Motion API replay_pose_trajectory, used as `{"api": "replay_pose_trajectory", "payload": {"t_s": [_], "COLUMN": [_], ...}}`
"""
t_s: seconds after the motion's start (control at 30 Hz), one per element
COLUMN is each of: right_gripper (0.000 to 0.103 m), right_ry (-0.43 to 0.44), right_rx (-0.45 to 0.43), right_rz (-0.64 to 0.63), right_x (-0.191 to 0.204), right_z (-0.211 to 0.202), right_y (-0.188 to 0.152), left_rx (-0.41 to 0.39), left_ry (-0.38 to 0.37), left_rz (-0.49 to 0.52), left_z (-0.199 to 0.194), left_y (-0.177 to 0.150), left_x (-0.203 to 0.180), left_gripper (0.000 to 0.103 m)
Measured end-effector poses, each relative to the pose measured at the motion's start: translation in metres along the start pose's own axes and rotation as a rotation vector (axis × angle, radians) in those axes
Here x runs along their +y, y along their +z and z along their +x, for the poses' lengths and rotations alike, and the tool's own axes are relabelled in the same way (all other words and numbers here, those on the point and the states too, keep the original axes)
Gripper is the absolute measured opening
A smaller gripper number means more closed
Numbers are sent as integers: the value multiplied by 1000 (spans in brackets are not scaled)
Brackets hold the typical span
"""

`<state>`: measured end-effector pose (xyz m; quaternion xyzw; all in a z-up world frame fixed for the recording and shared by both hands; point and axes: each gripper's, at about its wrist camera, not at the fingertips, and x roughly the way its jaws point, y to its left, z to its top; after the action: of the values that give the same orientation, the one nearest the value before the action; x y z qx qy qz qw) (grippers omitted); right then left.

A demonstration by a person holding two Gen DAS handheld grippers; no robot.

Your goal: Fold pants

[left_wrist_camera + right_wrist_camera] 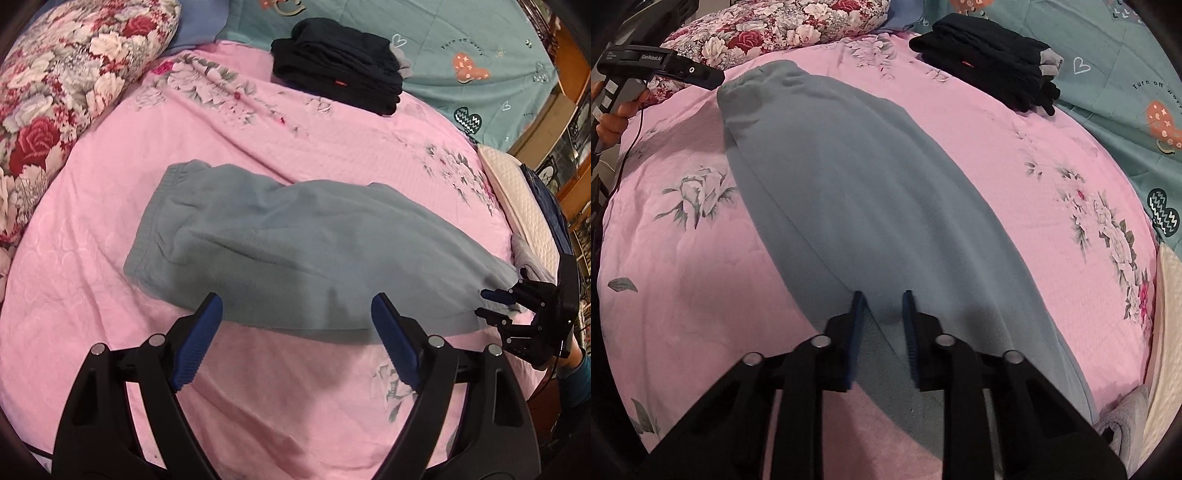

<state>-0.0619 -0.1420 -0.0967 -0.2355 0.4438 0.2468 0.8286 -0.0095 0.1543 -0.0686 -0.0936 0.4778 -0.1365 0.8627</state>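
We see the grey-blue fleece pants [295, 251] lying lengthwise on the pink flowered bedspread [258, 129], waistband to the left, leg ends to the right at the right gripper [496, 304]. Behind them sits a stack of folded black clothes [336, 79], with the rose-print pillow [70, 85] far left and the teal quilt [480, 48] behind the stack

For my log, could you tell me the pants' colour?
Plain grey-blue pants, clearest in the right wrist view.
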Motion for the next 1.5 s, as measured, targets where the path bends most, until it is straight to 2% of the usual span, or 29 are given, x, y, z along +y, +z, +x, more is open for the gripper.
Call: {"api": "replay_pose_trajectory", "payload": {"t_s": [0.1, 0.27, 0.43, 0.6, 0.67, 0.77, 0.9, 1.03, 1.1, 1.13, 1.17, 1.23, 1.33, 1.43, 1.5], "right_gripper": [4, 3, 3, 4, 7, 50, 54, 58, 59, 59, 61, 63, 63, 63, 63], "right_ry": [29, 97, 136, 159, 215, 250, 255, 230, 226, 222, 218, 212, 200, 193, 173], "right_rx": [2, -14, 17, 112, 164, 137, 42, -18, -35, -43, -51, -62, -73, -87, -96], "right_rz": [8, 44, 65, 120, 162, 188, 251, 326, 359, 379, 396, 427, 479, 530, 564], "right_x": [-1, -7, -6, 2, 1, -3, -20, -37, -43, -45, -47, -54, -63, -72, -79], "right_z": [-6, -32, -53, -24, -14, -22, -44, -55, -57, -60, -61, -63, -62, -64, -67], "right_y": [6, 22, 16, -5, -10, -10, -8, -14, -20, -24, -28, -36, -49, -60, -70], "left_rx": [7, -9, -36, -59, -56, -37, -20, 8, 18, 22, 36, 60, 49, -32, -40], "left_ry": [-14, -32, -36, -16, -3, 5, 9, 15, 27, 30, 36, 57, 86, 145, 180], "left_rz": [-13, -22, -18, -44, -83, -176, -277, -322, -341, -346, -348, -358, -352, -363, -390], "left_z": [3, -1, -11, -15, -12, -9, -5, 8, 15, 18, 21, 27, 26, 9, 5], "left_y": [-2, -3, -4, -1, 2, 6, 7, 7, 8, 9, 10, 11, 11, 16, 19], "left_x": [3, 8, 9, 21, 31, 53, 76, 84, 86, 87, 87, 90, 90, 97, 108], "left_gripper": [84, 84, 85, 86, 86, 86, 86, 84, 78, 60, 34, 16, 7, 6, 5]}}
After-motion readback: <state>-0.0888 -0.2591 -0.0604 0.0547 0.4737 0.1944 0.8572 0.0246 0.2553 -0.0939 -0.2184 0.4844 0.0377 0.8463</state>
